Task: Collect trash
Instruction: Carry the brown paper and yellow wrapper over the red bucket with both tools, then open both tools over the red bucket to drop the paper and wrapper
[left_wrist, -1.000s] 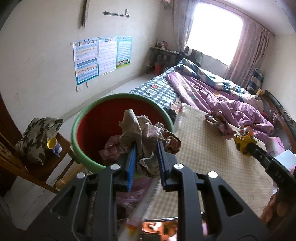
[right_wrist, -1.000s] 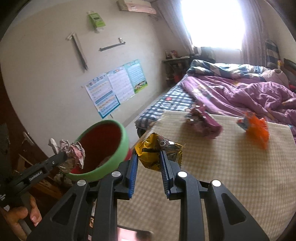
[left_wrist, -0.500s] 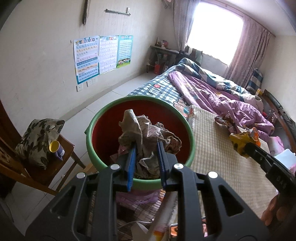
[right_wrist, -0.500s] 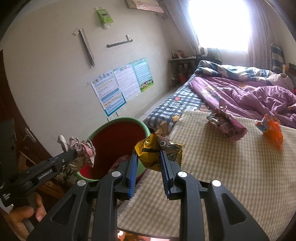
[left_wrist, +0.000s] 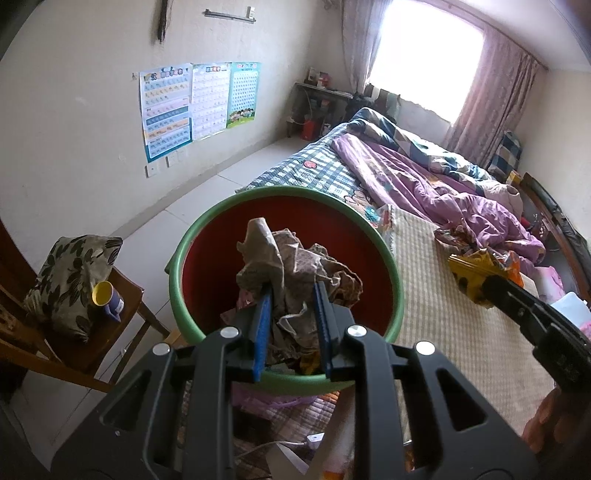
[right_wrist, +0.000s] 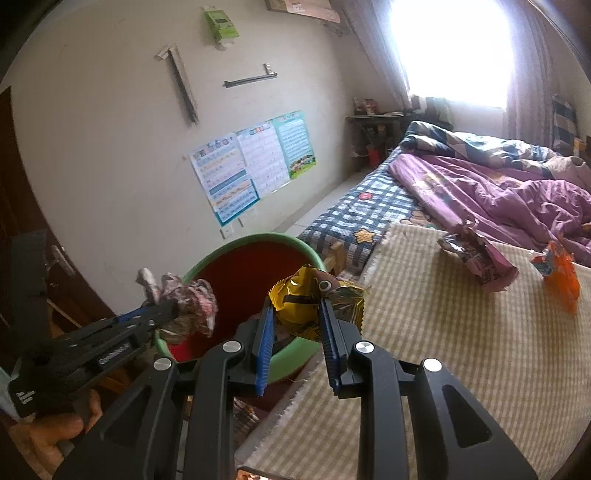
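My left gripper (left_wrist: 291, 295) clamps crumpled paper (left_wrist: 295, 266) directly over the bin (left_wrist: 391, 266); right gripper (right_wrist: 295, 314) pinches a yellow wrapper (right_wrist: 317, 302) at frame centre, above its rim.

Bedroom lit by a bright window (left_wrist: 424, 55)

Posters (left_wrist: 195, 107) upper left on the wall; bed (left_wrist: 406, 177) at right; chair (left_wrist: 74, 332) lower left.

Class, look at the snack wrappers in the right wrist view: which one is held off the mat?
The yellow wrapper, clamped in the right gripper near the green-rimmed bin. The purple wrapper and orange wrapper lie on the mat.
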